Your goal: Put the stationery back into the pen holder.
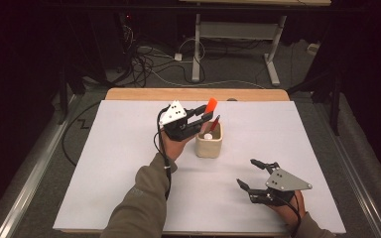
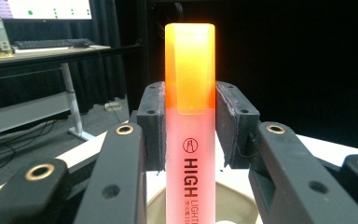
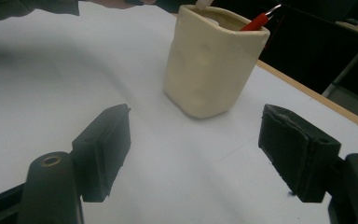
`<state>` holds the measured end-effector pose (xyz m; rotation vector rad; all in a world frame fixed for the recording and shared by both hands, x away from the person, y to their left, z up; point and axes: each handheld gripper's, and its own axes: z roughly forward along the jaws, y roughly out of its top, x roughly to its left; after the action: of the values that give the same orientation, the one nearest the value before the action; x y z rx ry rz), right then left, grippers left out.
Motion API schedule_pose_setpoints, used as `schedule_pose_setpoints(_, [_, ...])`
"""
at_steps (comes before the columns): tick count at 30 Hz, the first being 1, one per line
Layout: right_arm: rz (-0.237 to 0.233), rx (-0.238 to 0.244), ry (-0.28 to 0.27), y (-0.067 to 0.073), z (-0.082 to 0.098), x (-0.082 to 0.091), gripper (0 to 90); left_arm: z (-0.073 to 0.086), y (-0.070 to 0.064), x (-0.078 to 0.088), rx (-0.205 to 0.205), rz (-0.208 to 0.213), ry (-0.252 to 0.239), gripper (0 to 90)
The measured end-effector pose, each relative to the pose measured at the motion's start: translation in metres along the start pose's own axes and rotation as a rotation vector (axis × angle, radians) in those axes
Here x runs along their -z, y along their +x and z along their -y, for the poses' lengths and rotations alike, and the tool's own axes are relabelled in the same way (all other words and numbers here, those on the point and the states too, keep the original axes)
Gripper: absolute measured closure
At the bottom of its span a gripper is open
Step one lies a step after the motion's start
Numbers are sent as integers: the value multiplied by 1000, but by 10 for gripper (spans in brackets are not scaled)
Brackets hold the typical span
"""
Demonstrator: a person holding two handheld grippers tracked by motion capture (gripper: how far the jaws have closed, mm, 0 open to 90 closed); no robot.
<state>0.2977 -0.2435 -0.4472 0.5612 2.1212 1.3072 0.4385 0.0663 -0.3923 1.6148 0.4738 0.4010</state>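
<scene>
Highlighter [image 2: 189, 126] upright, cap up, pinched between left gripper [image 1: 204, 115] pads | hangs just above cream cup [image 1: 209, 144], rim directly beneath its lower end | long axis near vertical: straight drop likely | right gripper [image 1: 252, 173] wide open, empty, well apart.

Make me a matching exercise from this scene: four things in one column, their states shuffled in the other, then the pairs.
1. orange highlighter
2. cream pen cup
3. right gripper
4. red pen

A. jaws open, holding nothing
B. clamped upright in the left gripper
C. standing on the white table
D. leaning inside the cup

Pairs: 1-B, 2-C, 3-A, 4-D
</scene>
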Motion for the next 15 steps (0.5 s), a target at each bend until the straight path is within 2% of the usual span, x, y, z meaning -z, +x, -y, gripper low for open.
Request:
schedule_pose_setpoints(6, [0, 1, 1, -1, 1, 0, 257, -3, 3, -10, 17, 7, -15, 647])
schedule_pose_setpoints(9, [-3, 0, 1, -2, 1, 0, 257, -2, 4, -14, 8, 8, 4, 647])
schedule_pose_setpoints(15, [-4, -3, 1, -2, 1, 0, 259, 7, 9, -20, 28, 8, 28, 647])
